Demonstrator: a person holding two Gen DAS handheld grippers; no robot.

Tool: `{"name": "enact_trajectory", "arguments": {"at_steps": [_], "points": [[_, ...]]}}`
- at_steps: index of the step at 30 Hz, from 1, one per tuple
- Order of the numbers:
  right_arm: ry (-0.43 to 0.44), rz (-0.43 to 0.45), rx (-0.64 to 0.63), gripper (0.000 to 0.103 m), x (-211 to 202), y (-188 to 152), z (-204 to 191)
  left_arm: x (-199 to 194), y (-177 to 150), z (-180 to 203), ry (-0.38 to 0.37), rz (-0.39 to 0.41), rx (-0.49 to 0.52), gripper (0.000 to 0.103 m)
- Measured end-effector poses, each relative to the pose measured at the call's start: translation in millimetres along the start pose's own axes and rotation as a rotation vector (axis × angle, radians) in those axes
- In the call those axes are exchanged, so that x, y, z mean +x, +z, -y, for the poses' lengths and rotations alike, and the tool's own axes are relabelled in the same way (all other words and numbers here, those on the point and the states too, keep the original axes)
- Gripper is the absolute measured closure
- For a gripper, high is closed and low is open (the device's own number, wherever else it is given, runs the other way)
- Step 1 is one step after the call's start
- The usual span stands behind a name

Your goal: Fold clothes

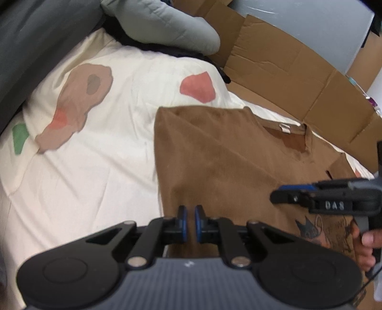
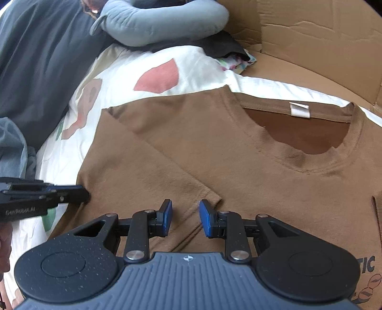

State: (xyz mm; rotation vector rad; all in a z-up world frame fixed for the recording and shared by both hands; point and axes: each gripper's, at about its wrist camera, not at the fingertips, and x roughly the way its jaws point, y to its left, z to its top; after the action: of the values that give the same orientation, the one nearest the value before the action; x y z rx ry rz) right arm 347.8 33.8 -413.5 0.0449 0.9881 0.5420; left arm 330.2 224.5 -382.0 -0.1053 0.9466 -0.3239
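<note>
A brown T-shirt [image 1: 226,155] lies face up on a cream bedspread [image 1: 100,167], neck opening and white label [image 2: 299,110] at the far side. Its left sleeve [image 2: 148,171] is folded inward across the chest. My left gripper [image 1: 190,220] sits at the shirt's left edge, pads almost together with brown fabric between them. From the right wrist view the left gripper [image 2: 81,193] meets that same edge side-on. My right gripper [image 2: 185,218] hovers open just above the folded sleeve's hem. In the left wrist view the right gripper [image 1: 277,195] reaches in from the right.
Flattened cardboard [image 1: 286,71] lines the far side of the bed. A grey-green pillow [image 2: 162,21] and dark clothes [image 2: 222,45] lie at the head. Dark grey fabric [image 2: 35,59] borders the left. A person's hand [image 1: 365,240] holds the right gripper's handle.
</note>
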Motion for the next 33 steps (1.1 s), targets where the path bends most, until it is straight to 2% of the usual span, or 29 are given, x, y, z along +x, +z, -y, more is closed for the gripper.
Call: {"name": "enact_trajectory", "arguments": {"at_steps": [13, 16, 26, 28, 33], "points": [[0.021, 0.005, 0.018, 0.071, -0.8, -4.5, 12.9, 25.8, 43.3, 1.1, 0.062, 0.005, -0.024, 0.094], [0.031, 0.009, 0.029, 0.071, -0.9, -3.8, 15.6, 30.6, 51.6, -1.6, 0.072, 0.005, -0.065, 0.094], [-0.007, 0.043, 0.045, 0.072, -6.7, 2.4, 28.0, 27.1, 76.5, -1.5, 0.140, 0.051, -0.112, 0.095], [-0.008, 0.050, 0.053, 0.071, -8.4, 4.3, 30.1, 24.4, 79.2, -0.8, 0.138, 0.063, -0.100, 0.086], [-0.013, 0.049, 0.059, 0.071, -5.8, 5.6, 29.9, 38.2, 77.0, -7.4, 0.150, 0.014, -0.101, 0.085]]}}
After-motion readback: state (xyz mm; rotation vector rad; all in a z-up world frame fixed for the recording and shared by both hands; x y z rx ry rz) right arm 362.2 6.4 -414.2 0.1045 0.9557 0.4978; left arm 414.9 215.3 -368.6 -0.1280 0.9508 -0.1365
